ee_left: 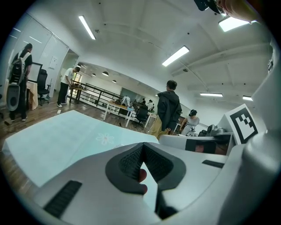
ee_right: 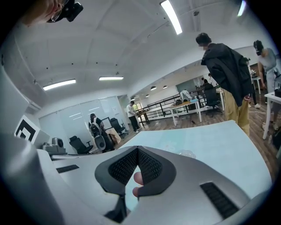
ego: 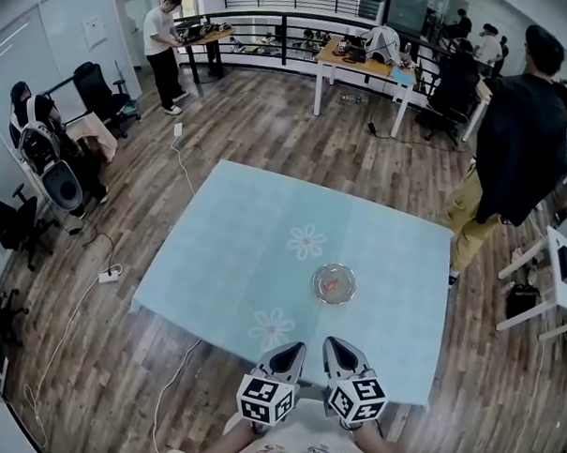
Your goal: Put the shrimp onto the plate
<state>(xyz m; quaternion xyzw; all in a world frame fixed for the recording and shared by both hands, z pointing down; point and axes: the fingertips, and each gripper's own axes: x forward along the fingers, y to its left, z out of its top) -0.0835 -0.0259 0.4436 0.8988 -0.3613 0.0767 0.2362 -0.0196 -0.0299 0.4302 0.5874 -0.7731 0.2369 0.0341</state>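
Observation:
A clear glass plate [ego: 333, 270] stands on the light blue tablecloth [ego: 265, 231], right of the middle. A small orange shrimp [ego: 332, 285] lies inside it. Both grippers hover side by side over the table's near edge, close to my body and well short of the plate. My left gripper [ego: 296, 348] [ee_left: 142, 146] has its jaws together with nothing between them. My right gripper [ego: 330, 344] [ee_right: 137, 148] is likewise shut and empty. The plate [ee_right: 187, 154] shows faintly beyond the right jaws. A fingertip shows behind each pair of jaws.
A person in a dark jacket [ego: 519, 145] stands off the table's right far corner. Desks, office chairs [ego: 104, 95] and other people are further back. A power strip [ego: 109, 273] and cables lie on the wood floor at the left.

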